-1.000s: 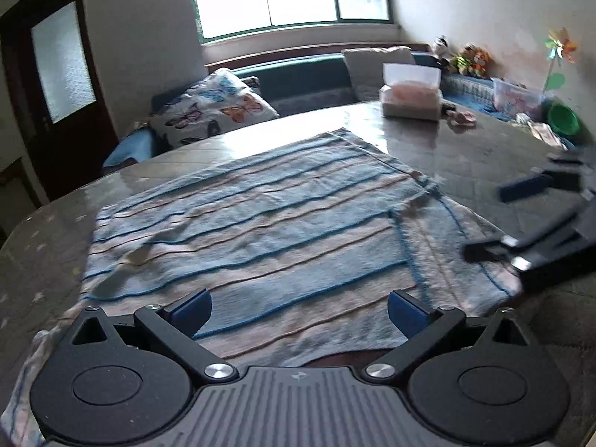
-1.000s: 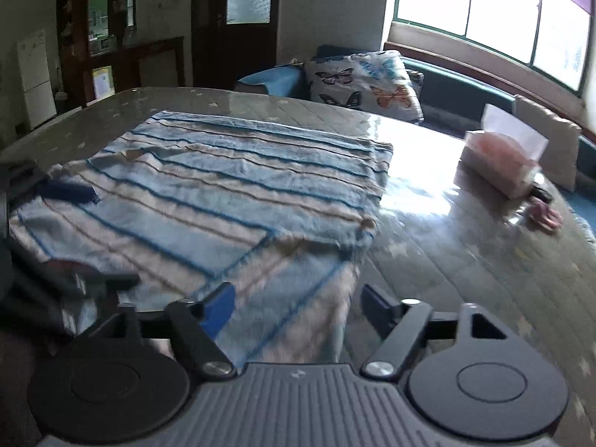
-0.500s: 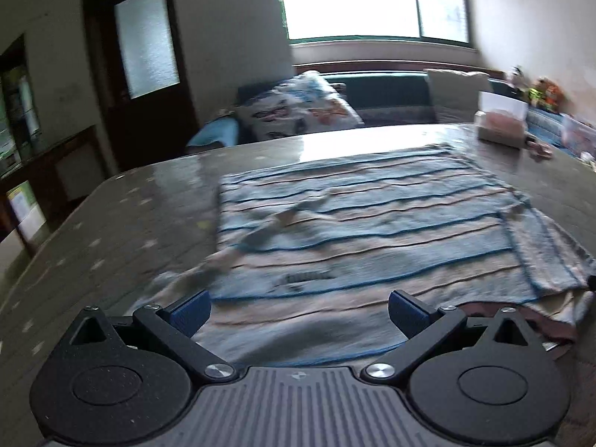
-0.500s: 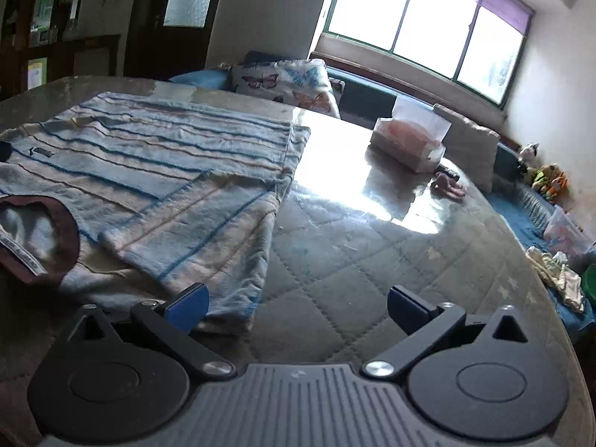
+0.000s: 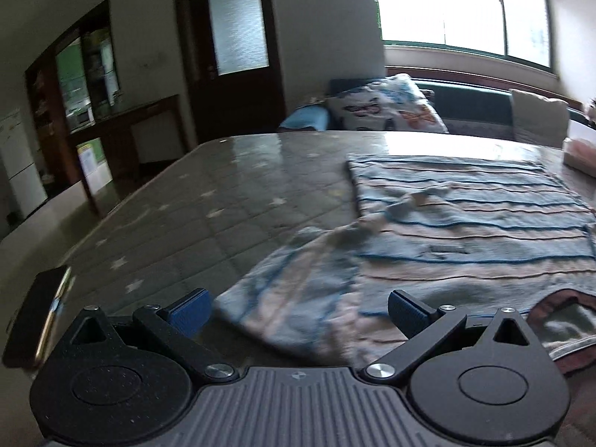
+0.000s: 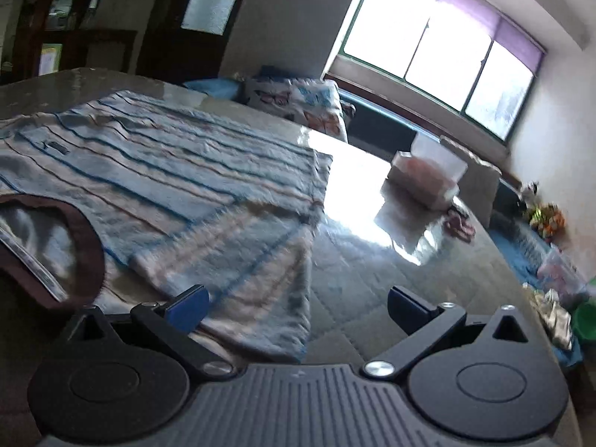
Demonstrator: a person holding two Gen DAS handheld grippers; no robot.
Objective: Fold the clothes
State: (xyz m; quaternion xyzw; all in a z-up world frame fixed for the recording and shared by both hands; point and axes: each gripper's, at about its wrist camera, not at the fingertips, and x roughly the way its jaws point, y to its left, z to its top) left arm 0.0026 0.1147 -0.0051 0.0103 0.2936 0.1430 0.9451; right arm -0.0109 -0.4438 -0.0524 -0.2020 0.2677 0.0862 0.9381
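Lying flat, fuzzy striped sweater [image 5: 465,223] covers the glossy quilted table [image 5: 223,216].

L tongs [image 5: 296,314] wide open over striped top's [image 5: 465,223] sleeve [image 5: 294,298] on quilted table [image 5: 223,216]; phone [image 5: 41,316] near L edge.

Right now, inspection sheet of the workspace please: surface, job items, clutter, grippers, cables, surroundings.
Surface: glossy quilted-pattern tabletop, window glare on it.
Job's things: striped shirt lying flat, brown-trimmed collar near the grippers, one sleeve out to the side.
Clutter: tissue box, phone at the table edge, small pink item.
Grippers: left gripper and right gripper, jaws open, right jaws just opened; nothing held.
Cables: nothing seen.
Surroundings: window, bench with butterfly pillow, dark door.
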